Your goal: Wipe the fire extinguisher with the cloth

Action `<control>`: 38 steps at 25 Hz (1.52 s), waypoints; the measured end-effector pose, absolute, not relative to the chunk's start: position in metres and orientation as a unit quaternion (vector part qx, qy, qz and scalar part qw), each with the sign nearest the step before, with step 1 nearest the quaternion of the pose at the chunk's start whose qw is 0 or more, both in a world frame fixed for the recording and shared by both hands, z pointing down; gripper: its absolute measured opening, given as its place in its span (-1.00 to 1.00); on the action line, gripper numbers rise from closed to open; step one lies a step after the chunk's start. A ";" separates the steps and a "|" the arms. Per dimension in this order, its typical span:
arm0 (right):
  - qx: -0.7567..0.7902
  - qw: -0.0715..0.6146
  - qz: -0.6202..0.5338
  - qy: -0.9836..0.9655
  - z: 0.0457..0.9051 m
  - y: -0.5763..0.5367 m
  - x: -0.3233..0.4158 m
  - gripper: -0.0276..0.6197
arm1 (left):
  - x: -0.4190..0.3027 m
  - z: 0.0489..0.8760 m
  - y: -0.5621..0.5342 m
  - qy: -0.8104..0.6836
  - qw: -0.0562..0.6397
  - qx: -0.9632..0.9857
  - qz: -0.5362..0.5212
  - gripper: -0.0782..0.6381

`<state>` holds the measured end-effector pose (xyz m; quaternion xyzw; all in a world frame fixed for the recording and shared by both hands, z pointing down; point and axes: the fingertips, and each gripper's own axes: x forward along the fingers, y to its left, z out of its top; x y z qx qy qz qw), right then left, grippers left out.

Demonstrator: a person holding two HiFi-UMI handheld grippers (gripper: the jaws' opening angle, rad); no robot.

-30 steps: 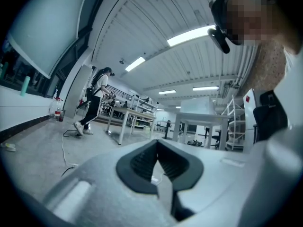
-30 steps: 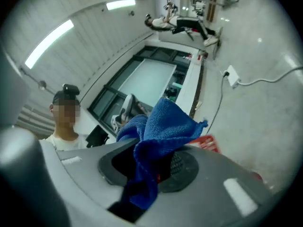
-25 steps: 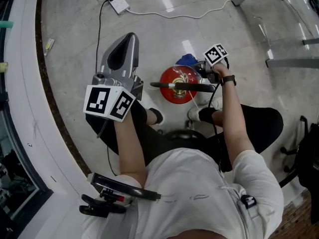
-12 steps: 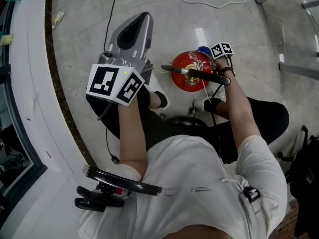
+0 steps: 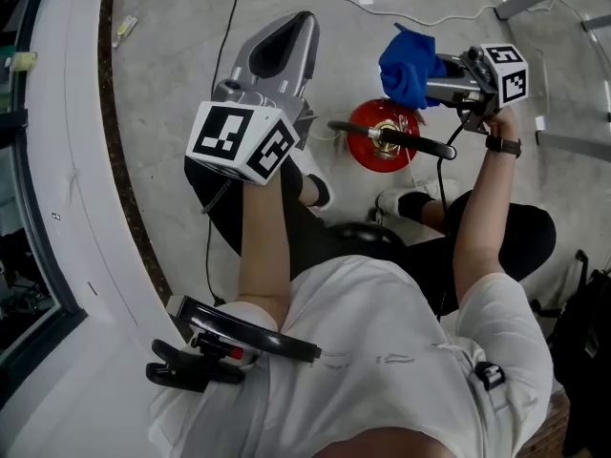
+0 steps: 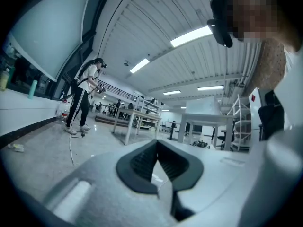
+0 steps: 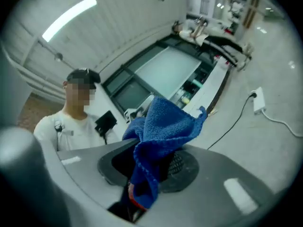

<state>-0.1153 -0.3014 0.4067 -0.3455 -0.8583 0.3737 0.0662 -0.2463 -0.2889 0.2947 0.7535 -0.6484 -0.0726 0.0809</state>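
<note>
The fire extinguisher (image 5: 379, 149) is found standing upright on the floor (image 5: 162, 65), just ahead of the seated person's shoes, with its black valve handle (image 5: 401, 141) lying across the top.

The blue cloth (image 5: 406, 63) is clamped in the right gripper (image 5: 441, 86) and held raised just beside the extinguisher. No contact between cloth and extinguisher is seen. In the right gripper view the cloth (image 7: 165, 124) is bunched between the jaws, with a loose fold hanging.

The left gripper (image 5: 286, 41) is closed on nothing and held to the left of the extinguisher.

The cloth is judged soft, light and limp. The cylinder is judged heavy, rigid and smooth-painted, so slipping is likely. It is best steadied at the handle or neck.
</note>
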 end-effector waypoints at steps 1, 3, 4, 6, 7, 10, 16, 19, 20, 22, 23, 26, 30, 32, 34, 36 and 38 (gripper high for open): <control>-0.374 0.101 0.351 -0.853 0.402 -0.285 -0.111 -0.60 | -0.247 0.294 -0.288 -0.648 0.077 0.754 -0.075 -0.79; -0.400 0.169 0.341 -0.834 0.412 -0.265 -0.114 -0.61 | -0.249 0.295 -0.287 -0.648 0.077 0.753 -0.080 -0.79; -0.400 0.194 0.353 -0.823 0.423 -0.262 -0.119 -0.61 | -0.251 0.297 -0.288 -0.649 0.079 0.753 -0.080 -0.79; -0.394 0.221 0.382 -0.807 0.443 -0.260 -0.131 -0.60 | -0.253 0.302 -0.288 -0.650 0.083 0.751 -0.081 -0.79; -0.394 0.219 0.395 -0.801 0.448 -0.260 -0.136 -0.61 | -0.253 0.304 -0.288 -0.650 0.084 0.751 -0.082 -0.79; -0.387 0.191 0.436 -0.790 0.460 -0.271 -0.149 -0.61 | -0.254 0.306 -0.285 -0.652 0.086 0.749 -0.081 -0.79; -0.321 0.316 0.504 -0.737 0.602 -0.269 -0.164 -0.61 | -0.261 0.313 -0.287 -0.656 0.091 0.745 -0.077 -0.79; -0.252 0.388 0.523 -0.716 0.691 -0.265 -0.162 -0.61 | -0.262 0.313 -0.290 -0.656 0.090 0.746 -0.070 -0.79; -0.226 0.409 0.519 -0.716 0.719 -0.266 -0.162 -0.61 | -0.263 0.314 -0.292 -0.657 0.091 0.745 -0.069 -0.79; -0.190 0.430 0.516 -0.716 0.764 -0.268 -0.164 -0.61 | -0.263 0.319 -0.296 -0.658 0.096 0.744 -0.064 -0.79; -0.172 0.433 0.517 -0.718 0.783 -0.270 -0.165 -0.60 | -0.263 0.322 -0.298 -0.659 0.099 0.743 -0.061 -0.79; -0.104 0.445 0.489 -0.743 0.835 -0.278 -0.160 -0.60 | -0.264 0.329 -0.300 -0.667 0.104 0.736 -0.047 -0.79; -0.046 0.462 0.448 -0.764 0.872 -0.283 -0.142 -0.61 | -0.273 0.324 -0.298 -0.679 0.100 0.727 -0.030 -0.79; -0.063 0.482 0.430 -0.761 0.870 -0.286 -0.138 -0.60 | -0.279 0.323 -0.300 -0.683 0.098 0.723 -0.030 -0.79; -0.100 0.472 0.438 -0.759 0.842 -0.299 -0.144 -0.61 | -0.284 0.325 -0.305 -0.684 0.101 0.722 -0.032 -0.79; -0.160 0.396 0.488 -0.761 0.768 -0.315 -0.165 -0.61 | -0.287 0.327 -0.310 -0.683 0.103 0.722 -0.036 -0.79; -0.244 0.321 0.521 -0.752 0.671 -0.323 -0.180 -0.61 | -0.291 0.327 -0.313 -0.684 0.102 0.722 -0.040 -0.79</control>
